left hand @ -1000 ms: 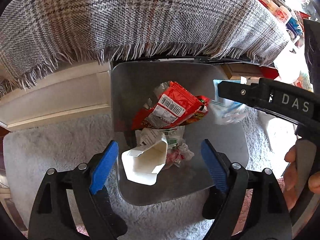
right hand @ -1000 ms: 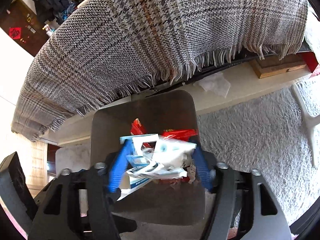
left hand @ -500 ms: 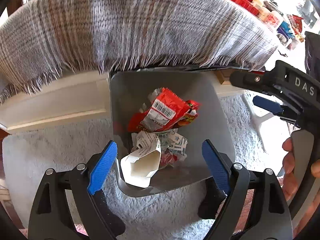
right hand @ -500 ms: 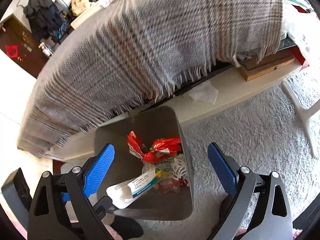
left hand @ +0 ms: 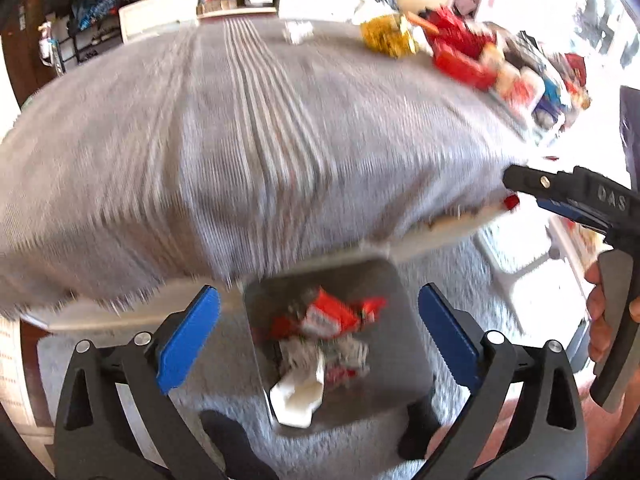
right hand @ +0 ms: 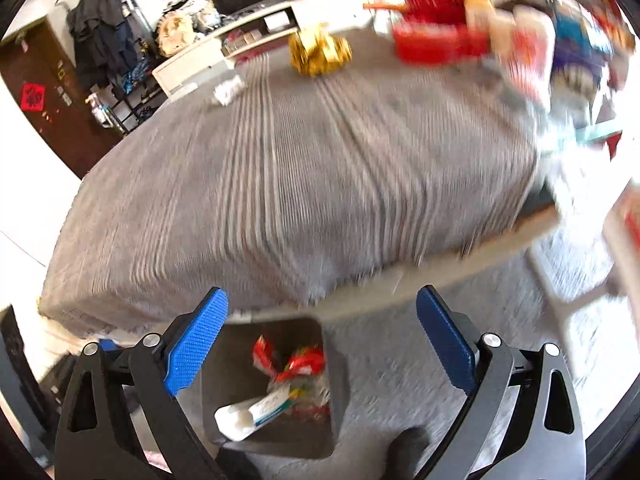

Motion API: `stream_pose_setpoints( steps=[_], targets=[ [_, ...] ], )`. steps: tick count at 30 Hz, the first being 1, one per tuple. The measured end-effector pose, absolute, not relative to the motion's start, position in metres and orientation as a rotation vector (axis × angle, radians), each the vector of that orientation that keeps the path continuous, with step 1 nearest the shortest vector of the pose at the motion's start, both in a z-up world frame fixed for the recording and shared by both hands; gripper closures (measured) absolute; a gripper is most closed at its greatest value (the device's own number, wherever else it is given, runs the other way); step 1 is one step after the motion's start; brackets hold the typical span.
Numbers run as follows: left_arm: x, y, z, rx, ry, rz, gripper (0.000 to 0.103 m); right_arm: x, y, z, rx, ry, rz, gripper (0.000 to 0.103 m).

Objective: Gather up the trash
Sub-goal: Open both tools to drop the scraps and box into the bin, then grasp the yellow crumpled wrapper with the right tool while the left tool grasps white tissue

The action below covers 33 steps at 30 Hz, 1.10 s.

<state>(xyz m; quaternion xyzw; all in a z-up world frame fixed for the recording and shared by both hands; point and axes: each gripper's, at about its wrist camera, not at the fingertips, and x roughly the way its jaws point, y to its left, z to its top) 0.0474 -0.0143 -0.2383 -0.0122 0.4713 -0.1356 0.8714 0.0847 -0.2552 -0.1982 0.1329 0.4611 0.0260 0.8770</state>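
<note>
A grey trash bin (left hand: 400,344) (right hand: 224,364) stands on the rug below both grippers. In it lie red wrappers (left hand: 332,316) (right hand: 304,364), crumpled paper and a white carton (left hand: 298,396) (right hand: 244,416). High above the bin, my left gripper (left hand: 318,292) is opening its jaws with nothing between them. My right gripper (right hand: 322,292) stands wide open and empty; one of its fingers (left hand: 560,192) shows at the right of the left wrist view. On the grey plaid tablecloth (left hand: 240,160) (right hand: 300,184) lie a yellow wrapper (left hand: 386,38) (right hand: 320,54), a white scrap (right hand: 228,90) and red packets (left hand: 460,56) (right hand: 436,40).
A shaggy grey rug (left hand: 472,268) (right hand: 400,360) covers the floor around the bin. A hand (left hand: 600,320) holds the right gripper's handle. Dark feet (left hand: 224,432) (right hand: 408,448) stand close to the bin. Far behind the table are a white shelf unit (left hand: 236,0) and hanging clothes (right hand: 104,40).
Both grippers rose away from the bin, bringing the table top into view. The right gripper let go of its white and blue packet, which now lies in the bin. Both jaws widened.
</note>
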Motion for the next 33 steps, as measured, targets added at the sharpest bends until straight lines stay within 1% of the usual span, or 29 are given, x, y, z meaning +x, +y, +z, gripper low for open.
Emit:
stream_pose_setpoints(
  steps=[5, 9, 10, 14, 20, 26, 29, 33],
  targets=[
    [0.087, -0.019, -0.207, -0.016, 0.931, -0.278, 0.008, 0.118, -0.26, -0.166, 0.218, 0.902, 0.047, 0.007],
    [0.123, -0.019, -0.186, 0.009, 0.894, -0.257, 0.008, 0.15, -0.265, -0.156, 0.232, 0.901, 0.052, 0.006],
    [0.136, -0.019, -0.181, 0.004, 0.89, -0.253, 0.008, 0.161, -0.266, -0.154, 0.231, 0.905, 0.051, 0.003],
    [0.173, -0.018, -0.173, -0.004, 0.89, -0.252, 0.008, 0.191, -0.266, -0.146, 0.193, 0.895, 0.04, 0.003],
    [0.233, -0.022, -0.17, 0.042, 0.893, -0.217, 0.008, 0.246, -0.267, -0.142, 0.155, 0.887, 0.021, 0.003],
    [0.302, -0.034, -0.179, 0.062, 0.905, -0.196, 0.008, 0.304, -0.271, -0.142, 0.142, 0.872, -0.001, 0.003],
    [0.33, -0.038, -0.185, 0.057, 0.927, -0.207, 0.008, 0.33, -0.275, -0.147, 0.178, 0.875, 0.009, 0.003],
    [0.357, -0.044, -0.192, 0.088, 0.931, -0.194, 0.008, 0.357, -0.273, -0.156, 0.155, 0.888, 0.004, 0.003]
  ],
)
